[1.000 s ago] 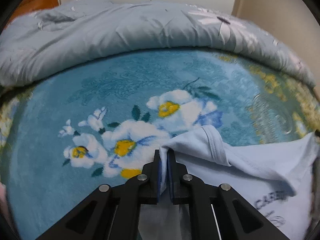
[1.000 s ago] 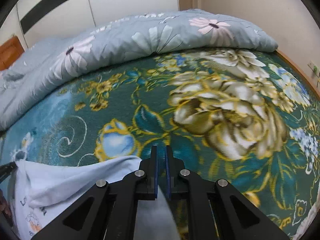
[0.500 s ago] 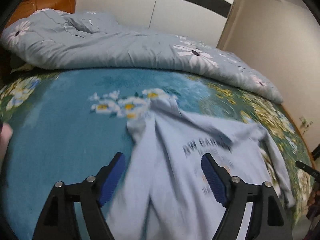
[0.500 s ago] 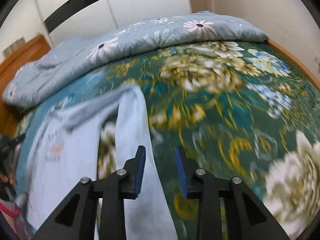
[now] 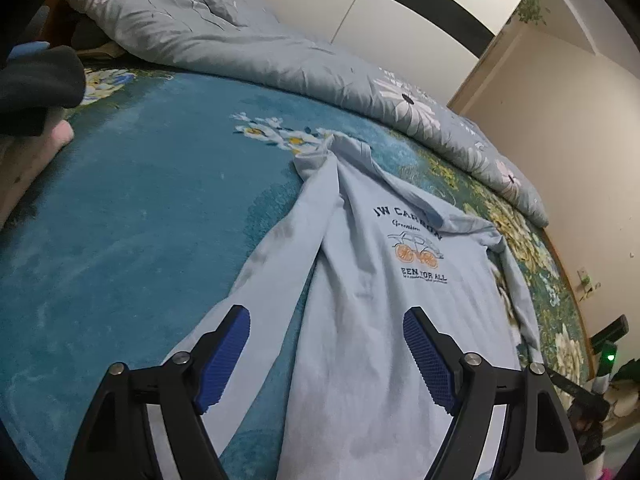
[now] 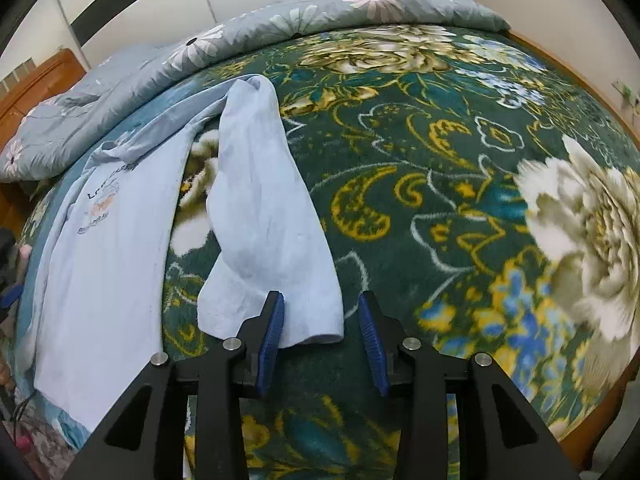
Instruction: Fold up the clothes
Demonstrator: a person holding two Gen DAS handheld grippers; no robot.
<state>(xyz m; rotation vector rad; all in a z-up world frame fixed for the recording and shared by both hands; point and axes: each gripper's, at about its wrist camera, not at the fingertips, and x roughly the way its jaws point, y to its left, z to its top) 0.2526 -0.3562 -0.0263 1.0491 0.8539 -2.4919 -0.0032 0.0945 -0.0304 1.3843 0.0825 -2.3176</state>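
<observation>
Two black grippers with blue ribbed pads hover above a pale blue long-sleeved shirt [image 5: 372, 288] with a printed chest graphic, spread flat on a teal floral plush blanket [image 5: 132, 216]. The left gripper [image 5: 326, 354] is wide open over the shirt's lower body. The right gripper [image 6: 320, 334] is open around the sleeve cuff [image 6: 304, 320], holding nothing. A grey daisy-print quilt [image 5: 240, 40] lies beyond.

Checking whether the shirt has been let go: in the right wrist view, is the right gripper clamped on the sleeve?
No, the right gripper stands open, its blue pads apart, with the sleeve lying loose on the blanket.
</observation>
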